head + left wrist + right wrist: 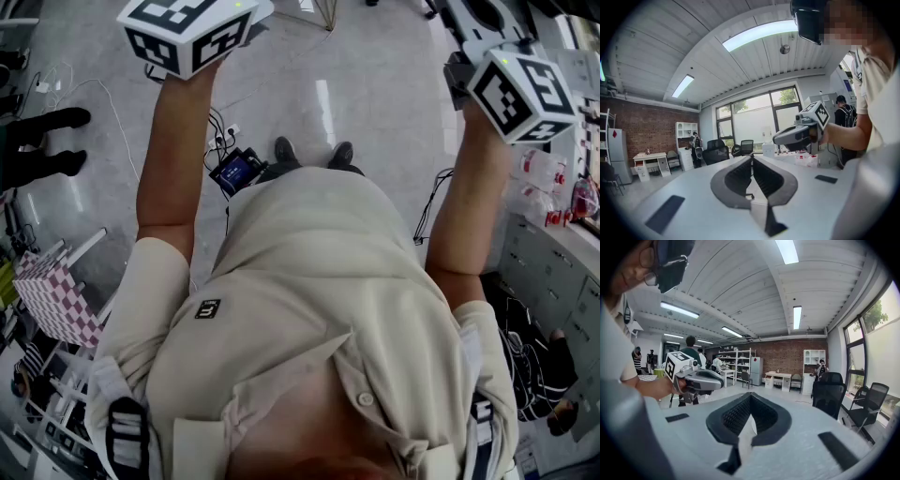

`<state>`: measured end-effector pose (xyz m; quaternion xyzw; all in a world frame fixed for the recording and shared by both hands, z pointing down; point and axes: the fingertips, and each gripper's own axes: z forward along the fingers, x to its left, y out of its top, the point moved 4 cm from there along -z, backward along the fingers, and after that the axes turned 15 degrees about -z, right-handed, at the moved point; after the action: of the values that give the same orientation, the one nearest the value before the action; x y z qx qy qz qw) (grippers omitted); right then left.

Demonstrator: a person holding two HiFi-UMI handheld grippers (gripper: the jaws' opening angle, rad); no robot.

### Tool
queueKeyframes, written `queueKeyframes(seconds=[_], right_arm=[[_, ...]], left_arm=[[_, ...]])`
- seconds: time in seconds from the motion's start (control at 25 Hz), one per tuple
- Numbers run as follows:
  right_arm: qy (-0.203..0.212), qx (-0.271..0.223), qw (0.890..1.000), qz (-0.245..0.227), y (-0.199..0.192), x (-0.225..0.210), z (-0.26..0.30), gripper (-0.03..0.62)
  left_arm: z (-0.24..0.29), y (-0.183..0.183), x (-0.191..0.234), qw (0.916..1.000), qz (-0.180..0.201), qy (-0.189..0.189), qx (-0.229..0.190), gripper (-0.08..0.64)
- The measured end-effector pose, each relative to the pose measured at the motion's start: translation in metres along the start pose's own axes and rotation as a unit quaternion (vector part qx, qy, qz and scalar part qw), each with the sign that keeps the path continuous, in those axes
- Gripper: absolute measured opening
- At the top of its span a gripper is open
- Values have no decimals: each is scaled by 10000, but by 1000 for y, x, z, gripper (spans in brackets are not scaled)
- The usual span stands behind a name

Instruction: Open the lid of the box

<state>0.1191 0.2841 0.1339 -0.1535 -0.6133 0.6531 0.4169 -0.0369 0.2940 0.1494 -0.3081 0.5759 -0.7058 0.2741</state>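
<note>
No box shows in any view. Both grippers are held up at chest height and look across the room, not at a table. In the left gripper view my left gripper [751, 157] has its dark jaws pressed together with nothing between them. My right gripper [750, 395] looks the same in its own view, shut and empty. Each camera also sees the other tool: the right gripper's body [801, 133] held in a hand, and the left gripper's body [696, 377]. The head view shows only the marker cubes, left [187, 33] and right [520, 94], above the person's forearms.
Below are a pale glossy floor [375, 84], the person's shoes [309, 150], cables [220, 141] and a checkered board [56, 300]. White drawers [553, 272] stand at the right. Black office chairs [829, 390], desks [780, 378], shelves and several people fill the room.
</note>
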Motion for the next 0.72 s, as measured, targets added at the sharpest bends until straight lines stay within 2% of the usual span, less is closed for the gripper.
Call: queueKeyframes(seconds=[0.48, 0.72], right_arm=[[-83, 69, 9999, -31, 7, 18, 12, -9], [-113, 142, 9998, -24, 13, 28, 24, -9]], left_arm=[[-20, -5, 12, 10000, -29, -84, -23, 13], [-36, 6, 28, 9997, -6, -20, -259, 12]])
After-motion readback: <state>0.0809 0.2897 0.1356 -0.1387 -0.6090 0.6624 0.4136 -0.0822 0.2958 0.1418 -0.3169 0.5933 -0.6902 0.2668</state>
